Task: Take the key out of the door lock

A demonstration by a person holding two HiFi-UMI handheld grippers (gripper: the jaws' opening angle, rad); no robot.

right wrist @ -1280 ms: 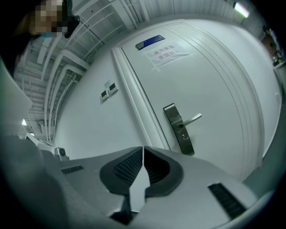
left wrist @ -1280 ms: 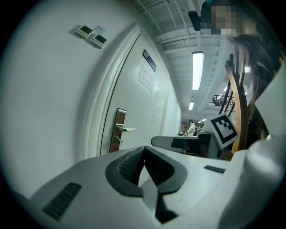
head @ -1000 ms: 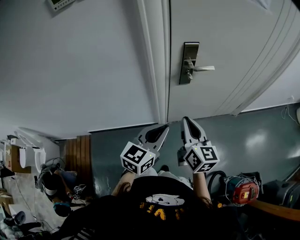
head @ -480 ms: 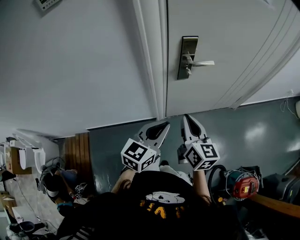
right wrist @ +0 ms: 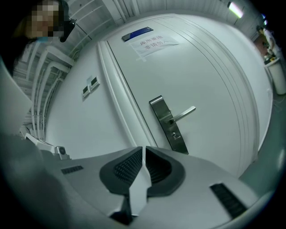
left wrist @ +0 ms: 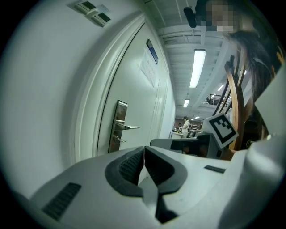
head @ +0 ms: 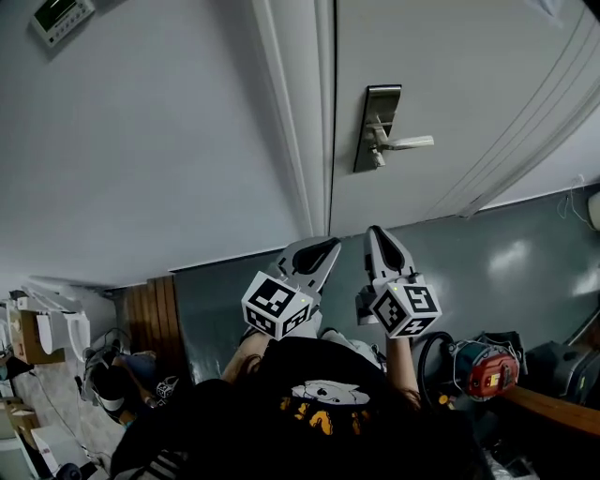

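A steel lock plate [head: 376, 127] with a lever handle [head: 409, 142] sits on the white door [head: 459, 84]. A small key [left wrist: 118, 139] sticks out of the plate below the lever; the right gripper view also shows the key [right wrist: 176, 134]. Both grippers are held side by side well short of the door, pointing at it. My left gripper [head: 324, 249] is shut with nothing between its pads, its tip [left wrist: 144, 147] level with the lock. My right gripper [head: 373, 234] is shut and empty too, and the lock plate [right wrist: 168, 123] lies just past its tip [right wrist: 144, 148].
The white door frame [head: 309, 112] runs left of the lock, with bare wall beyond it. Two wall switches [right wrist: 90, 86] and a small panel [head: 58, 16] are on that wall. A paper notice [right wrist: 152, 43] hangs on the door. A red-and-black machine [head: 480, 375] stands on the floor at right.
Both grippers have drifted a little toward the door together, still shut and empty. The lock plate sits slightly lower in the head view.
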